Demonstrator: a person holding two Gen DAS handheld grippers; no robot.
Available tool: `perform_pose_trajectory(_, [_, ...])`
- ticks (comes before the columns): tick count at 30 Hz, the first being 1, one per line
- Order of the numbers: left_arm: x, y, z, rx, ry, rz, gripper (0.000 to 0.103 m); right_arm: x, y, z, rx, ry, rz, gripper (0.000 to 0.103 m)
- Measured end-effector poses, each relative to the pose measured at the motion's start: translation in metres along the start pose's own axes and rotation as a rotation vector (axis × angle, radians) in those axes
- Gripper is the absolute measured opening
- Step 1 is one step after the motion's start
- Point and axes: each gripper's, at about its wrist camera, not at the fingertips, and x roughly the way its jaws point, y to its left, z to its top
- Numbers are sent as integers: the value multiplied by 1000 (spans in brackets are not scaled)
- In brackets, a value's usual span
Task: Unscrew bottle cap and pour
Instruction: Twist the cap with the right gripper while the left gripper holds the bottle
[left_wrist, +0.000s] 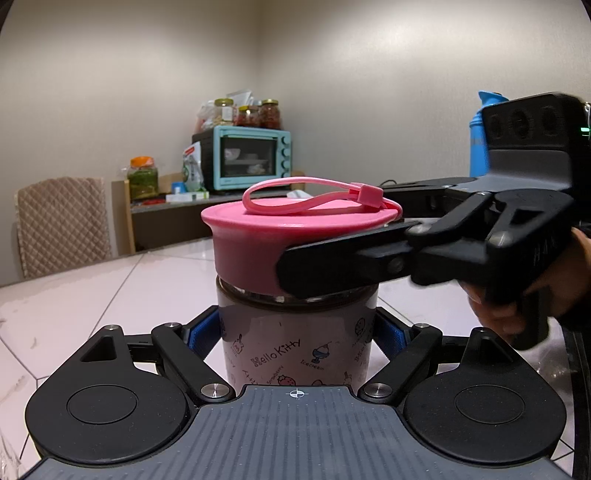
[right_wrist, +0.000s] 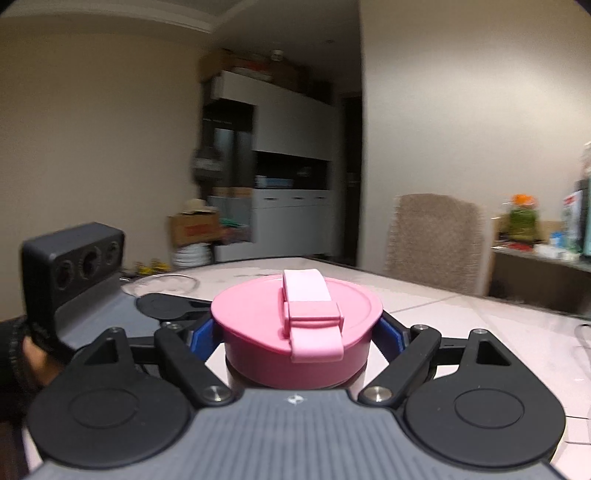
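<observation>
Left wrist view looks straight at the bottle (left_wrist: 295, 343), a glass body with cartoon print standing upright on the pale tiled table (left_wrist: 110, 291). The left gripper (left_wrist: 297, 332) is clamped on the bottle's body, its blue pads (left_wrist: 205, 334) pressed against both sides below the neck. On top sits the pink cap (left_wrist: 258, 240) with a pink strap (left_wrist: 306, 194) looped across it. From the right side of this view the right gripper (left_wrist: 332, 254) reaches in level, one black finger lying across the near side of the cap, and a hand (left_wrist: 546, 288) holds the tool behind it. Right wrist view looks along that gripper (right_wrist: 297, 336): its two blue pads (right_wrist: 203, 338) are closed against opposite sides of the cap, with the strap's clasp facing the camera. The background there is smeared. Behind the table stand a padded chair (left_wrist: 62, 221) and a turquoise toaster oven (left_wrist: 251, 157) on a sideboard.
</observation>
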Motion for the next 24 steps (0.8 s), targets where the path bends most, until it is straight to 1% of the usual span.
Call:
perform_pose_trajectory(3, [0,0,0,-1,0,-1,89,-1,-9,3,-18,1,68,85])
perform_pose_trajectory(7, [0,0,0,-1,0,0,89,-3,-8,10,-52,14,82,85])
perform_pose_trajectory(16, [0,0,1,0,0,0,89,-5,-3,15,-56,15,60,85])
perform_pose_trajectory(18, [0,0,1,-1,0,0,89,-6,3,16,-59,13,35,89])
perform_pose_trajectory(19, [0,0,1,-1,0,0,89,-7,5,16,-61,9,25,96])
perform_pose_trajectory(24, [0,0,1,0,0,0,89,-15,17,17,-34,-3,-40,100])
